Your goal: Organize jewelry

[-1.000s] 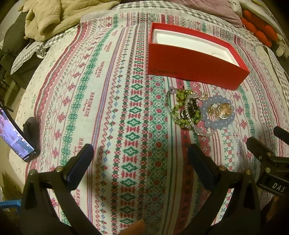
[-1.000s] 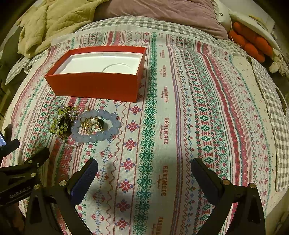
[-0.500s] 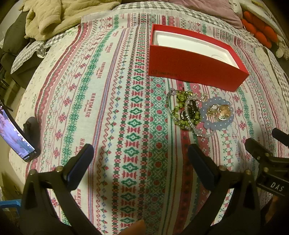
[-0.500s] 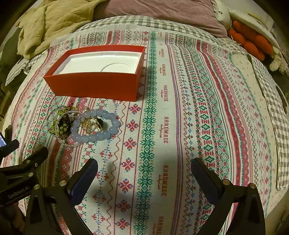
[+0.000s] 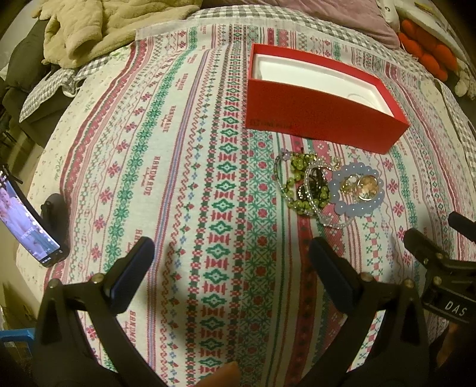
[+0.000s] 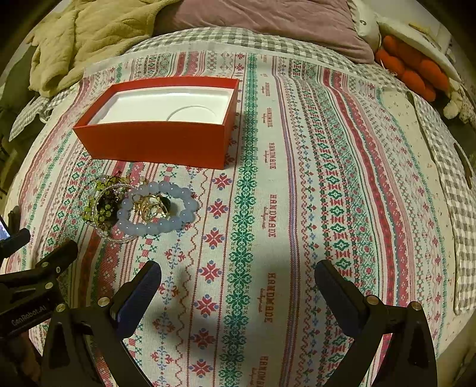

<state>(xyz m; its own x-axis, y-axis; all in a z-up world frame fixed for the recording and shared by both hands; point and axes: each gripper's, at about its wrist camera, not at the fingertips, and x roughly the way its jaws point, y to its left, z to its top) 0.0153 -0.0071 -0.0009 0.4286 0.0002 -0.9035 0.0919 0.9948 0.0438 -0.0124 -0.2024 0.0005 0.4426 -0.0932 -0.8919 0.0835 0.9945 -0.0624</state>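
A small heap of jewelry lies on the patterned bedspread: a pale blue bead bracelet (image 5: 354, 190) (image 6: 157, 208) ringing gold pieces (image 6: 148, 205), and a green bead bracelet (image 5: 297, 184) (image 6: 101, 202) tangled with clear beads. Behind it stands an open red box (image 5: 321, 119) (image 6: 160, 140) with a bare white liner. My left gripper (image 5: 229, 256) hangs open above the cloth, left of and nearer than the heap. Equally open, my right gripper (image 6: 238, 279) hovers to the heap's right, holding nothing. Each gripper shows at the edge of the other's view.
A lit phone (image 5: 26, 217) lies at the bed's left edge. A beige blanket (image 5: 89, 32) and a mauve pillow (image 6: 267, 20) are heaped at the far end. Orange plush (image 6: 413, 71) sits at the far right. Grey checked sheet borders the spread.
Both views have shifted slightly: the box and the jewelry sit a little lower and nearer in frame. The jaws have stayed equally wide, and nothing on the bed has moved.
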